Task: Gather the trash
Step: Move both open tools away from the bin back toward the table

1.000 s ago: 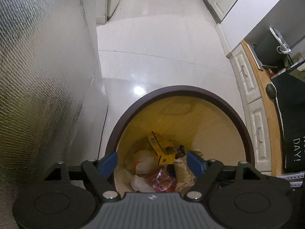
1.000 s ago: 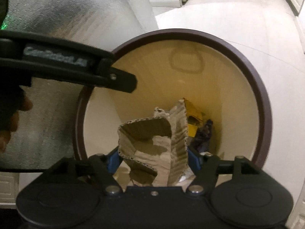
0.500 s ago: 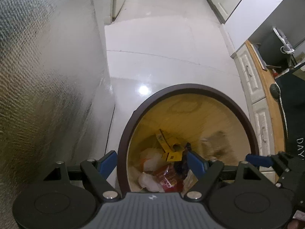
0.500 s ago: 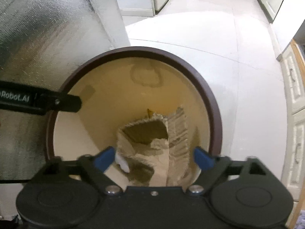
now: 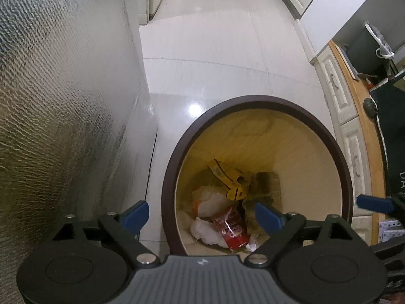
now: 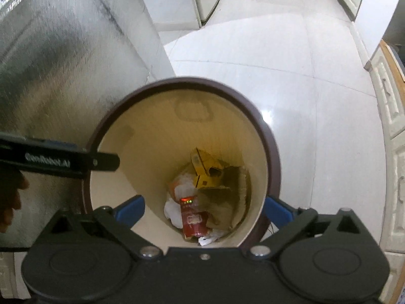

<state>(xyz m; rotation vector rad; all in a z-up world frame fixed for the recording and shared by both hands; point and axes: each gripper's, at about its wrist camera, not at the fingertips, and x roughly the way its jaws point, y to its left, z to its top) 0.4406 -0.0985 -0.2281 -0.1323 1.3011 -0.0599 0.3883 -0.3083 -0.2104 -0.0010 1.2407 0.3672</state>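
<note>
A round bin with a dark brown rim [image 5: 253,100] [image 6: 182,81] stands on the floor below both grippers. Inside lie a piece of corrugated cardboard [image 6: 227,197] [image 5: 268,185], a yellow box [image 5: 233,177] [image 6: 207,167], a red wrapper [image 5: 231,228] [image 6: 193,220] and white plastic [image 5: 205,228]. My left gripper [image 5: 201,215] hangs over the bin's left rim, its jaws opening with nothing between them. My right gripper [image 6: 203,210] hovers over the bin, its jaws opening wide and holding nothing. In the right wrist view the left gripper's black arm [image 6: 76,162] crosses the rim.
A foil-covered wall [image 5: 63,101] rises close on the left. White cabinet fronts [image 5: 354,152] under a wooden counter edge [image 5: 364,126] line the right. Glossy pale floor tiles [image 5: 215,50] stretch beyond the bin. A hand [image 6: 10,197] shows at the left edge.
The cardboard has left the right gripper and dropped into the bin. The right jaws have spread wide and that gripper has risen. The left jaws have widened a little.
</note>
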